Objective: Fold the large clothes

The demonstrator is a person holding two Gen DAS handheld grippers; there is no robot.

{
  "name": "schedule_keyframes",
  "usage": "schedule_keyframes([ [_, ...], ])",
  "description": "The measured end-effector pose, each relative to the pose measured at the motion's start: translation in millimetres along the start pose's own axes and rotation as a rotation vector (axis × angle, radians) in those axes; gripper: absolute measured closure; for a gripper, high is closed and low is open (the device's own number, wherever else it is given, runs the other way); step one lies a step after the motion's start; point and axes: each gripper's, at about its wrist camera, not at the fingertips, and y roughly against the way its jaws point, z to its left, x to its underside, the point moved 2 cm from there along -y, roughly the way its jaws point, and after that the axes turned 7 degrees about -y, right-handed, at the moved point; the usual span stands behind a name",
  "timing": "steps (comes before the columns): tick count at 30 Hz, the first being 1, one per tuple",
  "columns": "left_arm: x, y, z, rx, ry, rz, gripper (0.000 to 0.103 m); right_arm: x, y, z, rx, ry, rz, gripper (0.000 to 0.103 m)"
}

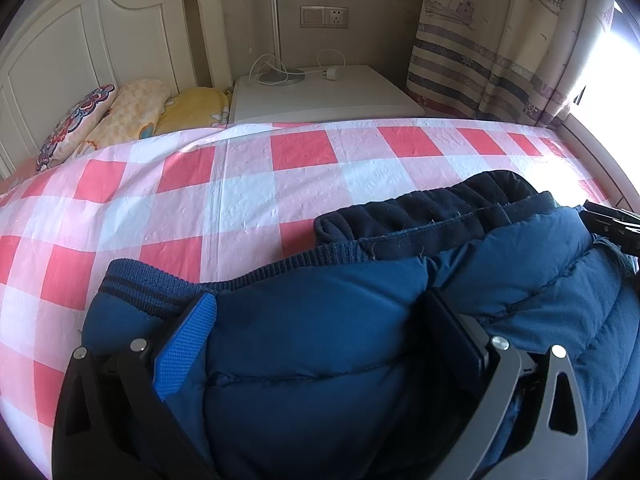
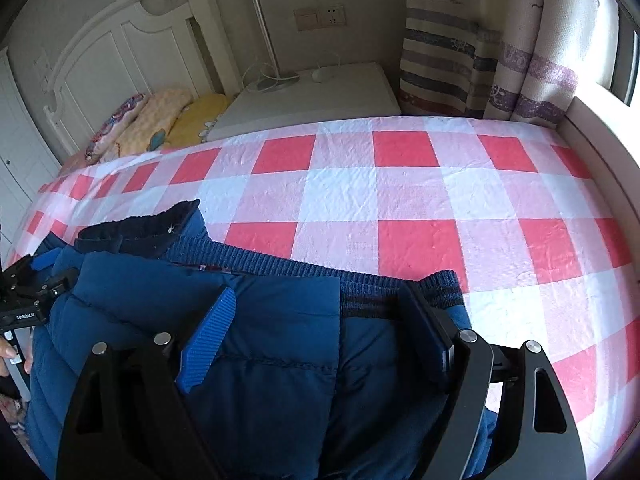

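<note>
on the near edge of the bed [image 2: 400,196], a blue padded jacket [image 1: 320,340] is lying folded on the red-and-white checked sheet [image 1: 240,192], its ribbed hem [image 2: 280,268] facing the far edge and its dark fleece collar [image 1: 432,208] showing on top. the left gripper [image 1: 320,332] is reaching down over the jacket, its blue-padded finger and dark finger standing wide apart with a thick bulge of quilted fabric between them; whether the pads are pressing on that fabric cannot be told. the right gripper [image 2: 320,332] is hanging over the hem end of the jacket, its jaws standing wide with the fabric lying flat between them and not pinched. in the right wrist view the left gripper [image 2: 36,296] is showing at the jacket's other end, with part of a hand [image 2: 12,356] behind it. beyond the far edge of the bed, a white nightstand [image 1: 340,96] is carrying a lamp base [image 1: 280,76] and a charger [image 1: 332,74]. pillows [image 1: 120,116] are leaning against the white headboard [image 1: 80,48], and a striped curtain [image 1: 500,52] is hanging beside the nightstand.
</note>
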Motion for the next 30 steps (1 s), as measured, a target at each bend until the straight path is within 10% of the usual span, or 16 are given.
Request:
schedule_keyframes([
  [7, 8, 62, 8, -0.040, 0.046, -0.136, 0.002, 18, 63, 59, -0.026, 0.145, -0.054, 0.010],
  [12, 24, 38, 5, -0.227, -0.077, -0.002, 0.002, 33, 55, 110, -0.071, 0.287, -0.021, 0.008],
  [19, 37, 13, 43, -0.045, 0.129, 0.058, 0.002, 45, 5, 109, -0.086, 0.264, 0.090, 0.004],
  [27, 38, 19, 49, -0.068, 0.128, 0.044, 0.002, 45, 7, 108, -0.099, 0.252, 0.085, 0.005],
  [30, 39, 51, 49, -0.186, 0.132, -0.035, 0.003, 44, 24, 103, -0.036, 0.204, 0.061, 0.005],
])
